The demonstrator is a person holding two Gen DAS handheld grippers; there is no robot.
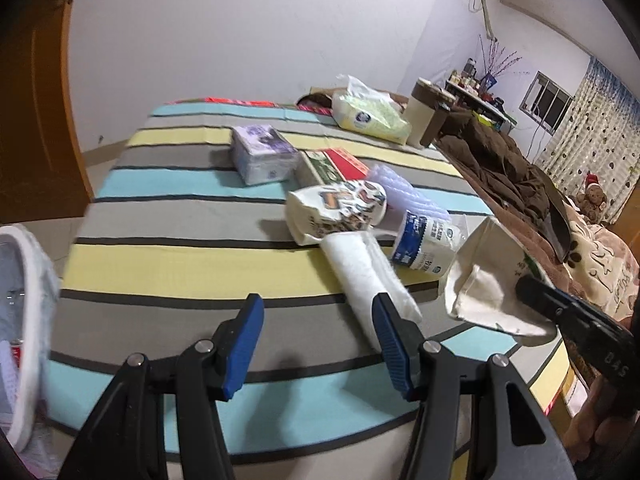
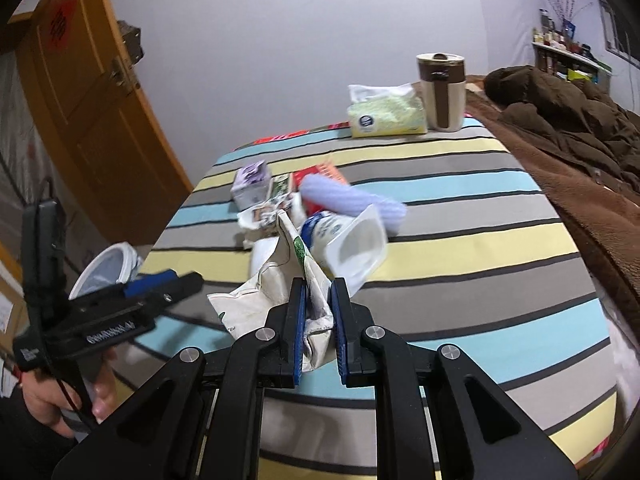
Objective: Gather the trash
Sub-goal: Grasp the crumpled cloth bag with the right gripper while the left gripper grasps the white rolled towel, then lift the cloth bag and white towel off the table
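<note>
My right gripper (image 2: 319, 288) is shut on a crumpled white paper bag (image 2: 308, 276) and holds it above the striped table; the bag also shows at the right of the left wrist view (image 1: 488, 284). My left gripper (image 1: 318, 312) is open and empty over the table's near edge, also seen from the side (image 2: 160, 284). Trash lies mid-table: a printed paper bag (image 1: 336, 210), a white foam roll (image 1: 360, 272), a blue-white plastic cup (image 1: 424, 246), a lilac ridged wrap (image 2: 352, 200), a purple box (image 1: 262, 154) and a red-green carton (image 1: 332, 166).
A white-rimmed bin (image 1: 28, 320) stands left of the table, also in the right wrist view (image 2: 106, 268). A tissue pack (image 2: 386, 114) and a brown-beige mug (image 2: 442, 92) stand at the far edge. A bed with brown blankets (image 2: 580, 152) lies on the right; a wooden door (image 2: 88, 92) on the left.
</note>
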